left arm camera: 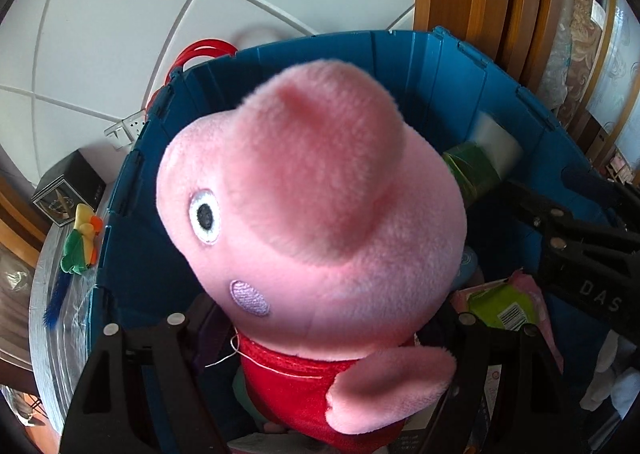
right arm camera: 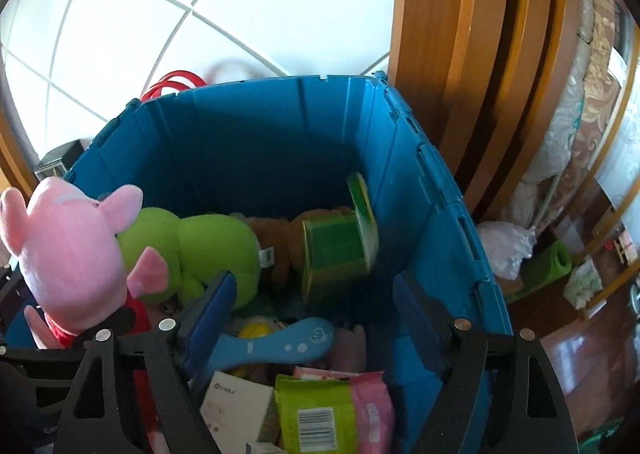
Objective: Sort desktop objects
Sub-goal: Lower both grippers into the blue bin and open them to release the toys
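Note:
A pink pig plush (left arm camera: 312,213) in a red dress stands upright over the blue bin (left arm camera: 400,65). My left gripper (left arm camera: 326,334) is shut on its body, and its fingertips are hidden behind the plush. The right wrist view shows the same plush (right arm camera: 68,254) at the bin's (right arm camera: 248,125) left side. My right gripper (right arm camera: 314,286) hangs open inside the bin with nothing between its blue-padded fingers (right arm camera: 216,302). Just beyond them a green box (right arm camera: 336,250), blurred, lies tilted on the toys.
The bin holds a green plush (right arm camera: 192,246), a brown plush (right arm camera: 276,250), a blue toy (right arm camera: 280,342) and green and pink packets (right arm camera: 320,414). Left of the bin are a black box (left arm camera: 68,185) and a feathered toy (left arm camera: 80,242). A wooden door frame (right arm camera: 460,53) stands to the right.

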`<state>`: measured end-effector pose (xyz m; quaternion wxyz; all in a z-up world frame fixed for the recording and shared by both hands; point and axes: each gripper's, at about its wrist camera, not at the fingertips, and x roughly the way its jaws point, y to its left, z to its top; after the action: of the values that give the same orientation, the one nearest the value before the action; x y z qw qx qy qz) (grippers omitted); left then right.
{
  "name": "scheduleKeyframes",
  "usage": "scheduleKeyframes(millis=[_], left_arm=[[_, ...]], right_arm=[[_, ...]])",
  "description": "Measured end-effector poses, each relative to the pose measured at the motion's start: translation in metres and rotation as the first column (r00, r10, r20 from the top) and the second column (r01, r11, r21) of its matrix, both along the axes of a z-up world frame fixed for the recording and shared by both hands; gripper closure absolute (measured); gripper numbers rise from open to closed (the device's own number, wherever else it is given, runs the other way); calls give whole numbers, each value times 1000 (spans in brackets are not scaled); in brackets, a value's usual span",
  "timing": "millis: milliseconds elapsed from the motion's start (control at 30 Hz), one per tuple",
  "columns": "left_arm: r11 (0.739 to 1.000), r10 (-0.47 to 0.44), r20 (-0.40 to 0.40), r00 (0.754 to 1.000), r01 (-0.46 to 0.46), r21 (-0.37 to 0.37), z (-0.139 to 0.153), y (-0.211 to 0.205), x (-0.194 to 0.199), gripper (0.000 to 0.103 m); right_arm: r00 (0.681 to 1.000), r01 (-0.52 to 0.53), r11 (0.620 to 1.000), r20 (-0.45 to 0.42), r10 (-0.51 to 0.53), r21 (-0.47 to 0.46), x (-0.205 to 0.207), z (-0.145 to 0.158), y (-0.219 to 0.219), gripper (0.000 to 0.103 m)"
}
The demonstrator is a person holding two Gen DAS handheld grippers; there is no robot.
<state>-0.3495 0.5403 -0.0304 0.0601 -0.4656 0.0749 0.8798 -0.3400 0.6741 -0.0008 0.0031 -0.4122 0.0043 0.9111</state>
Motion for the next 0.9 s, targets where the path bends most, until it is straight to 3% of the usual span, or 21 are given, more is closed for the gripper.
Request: scheduleKeyframes(millis=[333, 567, 900], left_arm=[[999, -18, -12, 1000, 18, 28, 1, -4, -4, 23], [997, 5, -122, 993, 4, 72, 27, -10, 8, 19], [998, 2, -95, 995, 4, 67, 34, -10, 21, 15]], right_arm=[[1000, 16, 999, -1, -16, -28, 0, 2, 8, 16], [1000, 5, 999, -6, -5, -35, 0, 4, 8, 16], [998, -13, 998, -60, 9, -67, 12, 20, 8, 14]])
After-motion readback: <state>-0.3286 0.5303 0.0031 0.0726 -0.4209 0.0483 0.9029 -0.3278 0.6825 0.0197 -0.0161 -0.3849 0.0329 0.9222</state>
